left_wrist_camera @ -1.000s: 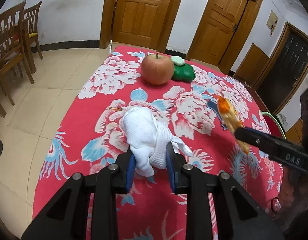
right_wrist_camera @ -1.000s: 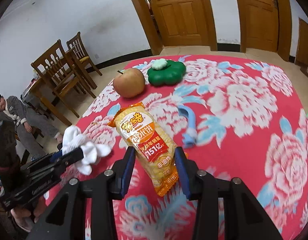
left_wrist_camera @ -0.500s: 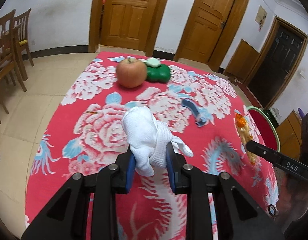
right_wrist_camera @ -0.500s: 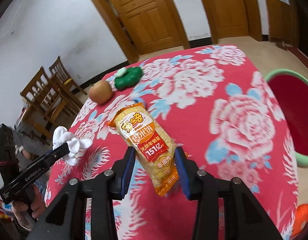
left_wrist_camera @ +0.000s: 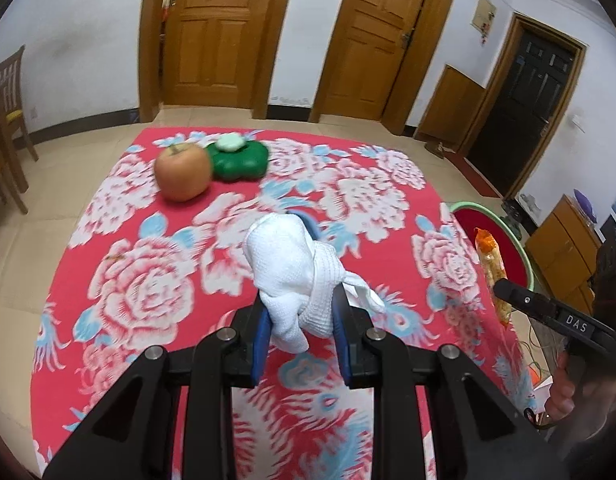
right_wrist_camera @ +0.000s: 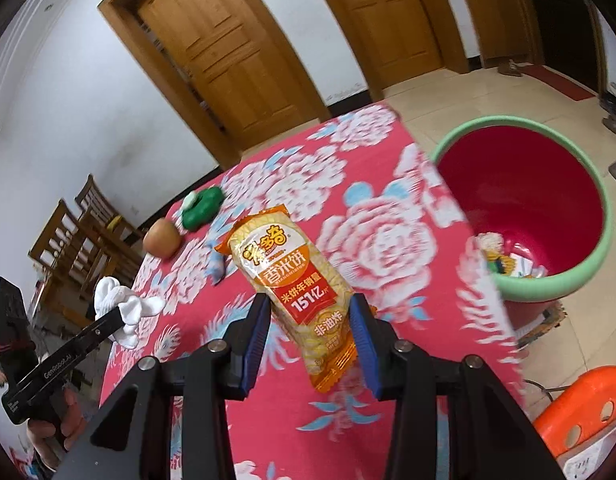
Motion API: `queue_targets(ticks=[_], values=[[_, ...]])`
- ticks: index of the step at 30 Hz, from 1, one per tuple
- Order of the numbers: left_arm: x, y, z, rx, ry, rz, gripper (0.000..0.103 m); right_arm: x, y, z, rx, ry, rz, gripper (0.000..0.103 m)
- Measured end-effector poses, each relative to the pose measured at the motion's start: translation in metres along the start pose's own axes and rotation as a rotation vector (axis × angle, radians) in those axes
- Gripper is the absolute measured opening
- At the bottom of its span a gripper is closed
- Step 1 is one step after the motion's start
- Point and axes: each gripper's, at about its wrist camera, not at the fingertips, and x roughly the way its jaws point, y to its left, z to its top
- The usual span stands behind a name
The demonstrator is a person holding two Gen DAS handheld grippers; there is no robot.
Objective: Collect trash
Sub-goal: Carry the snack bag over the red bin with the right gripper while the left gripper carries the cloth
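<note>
My left gripper (left_wrist_camera: 302,312) is shut on a crumpled white tissue (left_wrist_camera: 292,268) and holds it above the red floral tablecloth (left_wrist_camera: 148,288). My right gripper (right_wrist_camera: 309,316) is shut on a yellow-orange snack packet (right_wrist_camera: 292,280), held upright above the table's right side. The packet also shows in the left wrist view (left_wrist_camera: 492,268), and the tissue in the right wrist view (right_wrist_camera: 124,308). A red bin with a green rim (right_wrist_camera: 579,264) stands on the floor beside the table's right edge, with some litter at its bottom.
An apple (left_wrist_camera: 182,174) and a green clover-shaped box (left_wrist_camera: 239,161) sit at the table's far end. A blue object (right_wrist_camera: 219,268) lies mid-table. Wooden chairs (right_wrist_camera: 80,236) stand at the left. An orange stool (right_wrist_camera: 583,400) is near the bin.
Both grippers have moved right along the table with their loads. The red bin has come into fuller view beside the snack packet.
</note>
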Motion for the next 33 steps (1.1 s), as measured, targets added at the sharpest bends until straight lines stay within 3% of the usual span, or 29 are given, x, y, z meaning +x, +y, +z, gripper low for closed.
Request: queue_targets(ticks=[19, 33], values=[[0.038, -0.091, 0.038, 0.155, 0.014, -0.107, 0.027, -0.047, -0.093, 0.026, 0.204, -0.146, -0.182, 0.044], [0.076, -0.152, 0.05, 0.249, 0.05, -0.157, 0.027, -0.029, -0.143, 0.039, 0.309, -0.173, -0.298, 0.045]])
